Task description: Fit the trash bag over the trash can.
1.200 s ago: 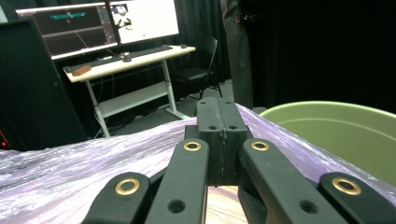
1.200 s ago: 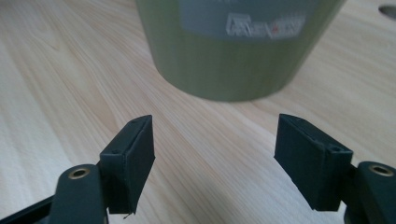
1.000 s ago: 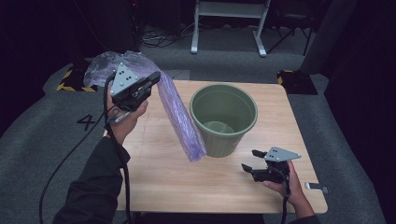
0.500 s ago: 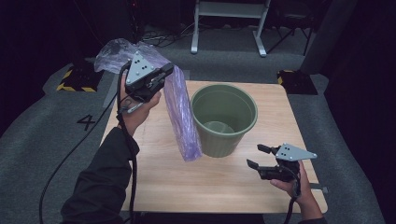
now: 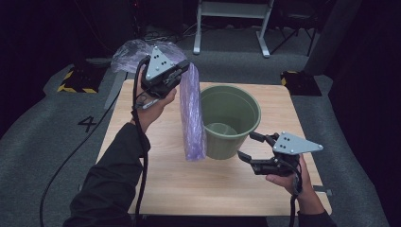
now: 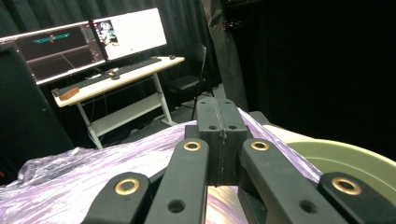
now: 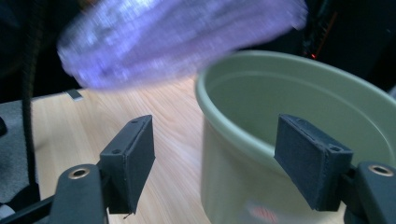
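While left tool (image 5: 176,75) stays clamped on purple plastic bag (image 5: 193,118), bag now hangs beside green bucket (image 5: 231,120) rim, nearer than before. Right tool (image 5: 255,149), jaws apart, empty, raised at bucket's side. Lining next, likely.

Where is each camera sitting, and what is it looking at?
High view: above the person's side, looking forward and down at the table; both forearms, left gripper, right gripper.
Left gripper view: rides that gripper, looking along its shut jaws clamping the purple bag toward a desk with monitors.
Right gripper view: looks between open jaws at the green bucket.
All three share the bag and bucket.
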Motion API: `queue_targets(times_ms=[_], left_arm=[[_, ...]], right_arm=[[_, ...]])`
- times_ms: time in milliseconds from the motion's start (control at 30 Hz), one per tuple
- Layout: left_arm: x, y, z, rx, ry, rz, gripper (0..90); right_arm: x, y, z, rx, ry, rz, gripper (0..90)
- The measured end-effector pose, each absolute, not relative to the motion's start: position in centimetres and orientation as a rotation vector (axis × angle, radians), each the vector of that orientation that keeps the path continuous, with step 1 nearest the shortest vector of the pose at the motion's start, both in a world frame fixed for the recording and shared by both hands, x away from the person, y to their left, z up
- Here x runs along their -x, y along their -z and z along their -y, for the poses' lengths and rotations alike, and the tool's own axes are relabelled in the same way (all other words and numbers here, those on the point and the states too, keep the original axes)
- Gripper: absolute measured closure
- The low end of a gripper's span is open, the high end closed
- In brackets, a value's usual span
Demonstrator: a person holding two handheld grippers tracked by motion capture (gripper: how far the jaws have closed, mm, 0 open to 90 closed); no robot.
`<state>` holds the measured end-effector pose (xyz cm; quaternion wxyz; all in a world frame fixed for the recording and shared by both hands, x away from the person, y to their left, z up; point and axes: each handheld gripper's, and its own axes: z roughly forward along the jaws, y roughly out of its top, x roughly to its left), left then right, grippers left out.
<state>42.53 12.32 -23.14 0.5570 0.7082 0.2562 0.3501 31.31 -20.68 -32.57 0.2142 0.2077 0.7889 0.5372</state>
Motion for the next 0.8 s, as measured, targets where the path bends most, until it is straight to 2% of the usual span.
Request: queue_targets(times_ms=[233,400,800], left_arm=[[-42.7,23.3,-11.5,-1.679,-0.816,-0.594,90.0],[-42.5,23.5,-11.2,-1.689,-0.818,-0.591,90.0],[-42.4,23.8,-10.7,-1.687,-0.831,-0.598,90.0]], right_arm=[[-31.6,31.5,16.4,-0.538,-1.503,-2.213,25.2],[-31.4,32.0,13.8,-0.502,-1.512,-2.229,21.3],[-29.8,34.0,9.7,-0.436,-1.477,-2.232,20.9]])
